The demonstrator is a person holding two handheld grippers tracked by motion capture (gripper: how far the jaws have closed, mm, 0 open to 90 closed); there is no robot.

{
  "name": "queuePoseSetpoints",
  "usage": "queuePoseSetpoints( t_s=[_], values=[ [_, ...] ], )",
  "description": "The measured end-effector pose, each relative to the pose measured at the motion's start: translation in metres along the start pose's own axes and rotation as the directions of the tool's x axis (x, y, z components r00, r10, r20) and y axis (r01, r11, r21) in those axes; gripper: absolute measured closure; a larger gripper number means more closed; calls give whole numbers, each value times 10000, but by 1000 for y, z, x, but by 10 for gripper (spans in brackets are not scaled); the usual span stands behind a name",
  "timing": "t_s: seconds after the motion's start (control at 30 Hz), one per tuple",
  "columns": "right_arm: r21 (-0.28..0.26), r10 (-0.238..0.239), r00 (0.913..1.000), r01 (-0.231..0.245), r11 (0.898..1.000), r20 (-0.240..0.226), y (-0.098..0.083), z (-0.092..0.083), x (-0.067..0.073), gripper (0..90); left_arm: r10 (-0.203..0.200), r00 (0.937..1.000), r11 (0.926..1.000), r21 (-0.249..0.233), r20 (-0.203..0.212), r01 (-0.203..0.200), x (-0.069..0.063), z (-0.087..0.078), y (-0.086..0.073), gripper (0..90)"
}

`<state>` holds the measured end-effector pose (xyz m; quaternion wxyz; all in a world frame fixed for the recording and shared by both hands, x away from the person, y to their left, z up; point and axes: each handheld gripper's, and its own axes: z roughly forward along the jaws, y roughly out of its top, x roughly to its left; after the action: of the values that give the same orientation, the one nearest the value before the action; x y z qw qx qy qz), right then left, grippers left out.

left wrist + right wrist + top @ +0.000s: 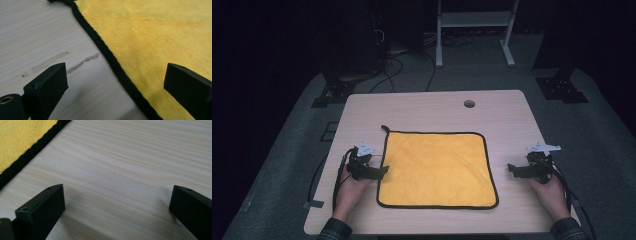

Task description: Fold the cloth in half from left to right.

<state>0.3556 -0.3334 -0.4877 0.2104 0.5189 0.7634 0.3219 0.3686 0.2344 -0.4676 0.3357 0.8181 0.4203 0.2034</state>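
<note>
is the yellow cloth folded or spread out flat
Spread flat: the yellow cloth lies as one square layer on the table, its black border visible all round.

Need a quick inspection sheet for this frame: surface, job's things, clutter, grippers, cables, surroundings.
Surface: light wood table, round hole near the far edge, faint smudge marks left of the cloth.
Job's things: yellow cloth with black trim, spread flat at centre, hanging loop at its far left corner.
Clutter: nothing seen on the table.
Grippers: left gripper open, jaws straddling the cloth's left edge; right gripper open over bare wood, apart from the cloth's right edge.
Cables: black cable trails from the left gripper, another from the right; more cables on the floor behind.
Surroundings: dark room, grey floor, white frame, black stand bases.
</note>
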Motion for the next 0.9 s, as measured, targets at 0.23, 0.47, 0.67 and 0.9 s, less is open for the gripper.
queuePoseSetpoints(
  t_s=[0.23,0.47,0.67,0.9],
  values=[
    [3,-8,10000,8,10000,-14,0,0,0,0,-271,9985,9994,221,-477,282,9,11,6,59],
    [-1,2,10000,-2,10000,-10,0,0,0,0,-414,9976,9986,302,-555,432,14,17,7,108],
    [-5,-50,10000,50,10000,-39,0,0,1,0,-498,9979,9984,250,-413,508,13,17,6,147],
    [-16,-98,9999,98,10000,-72,0,0,1,0,-388,9991,9983,-431,140,394,9,13,-3,329]
  ],
)
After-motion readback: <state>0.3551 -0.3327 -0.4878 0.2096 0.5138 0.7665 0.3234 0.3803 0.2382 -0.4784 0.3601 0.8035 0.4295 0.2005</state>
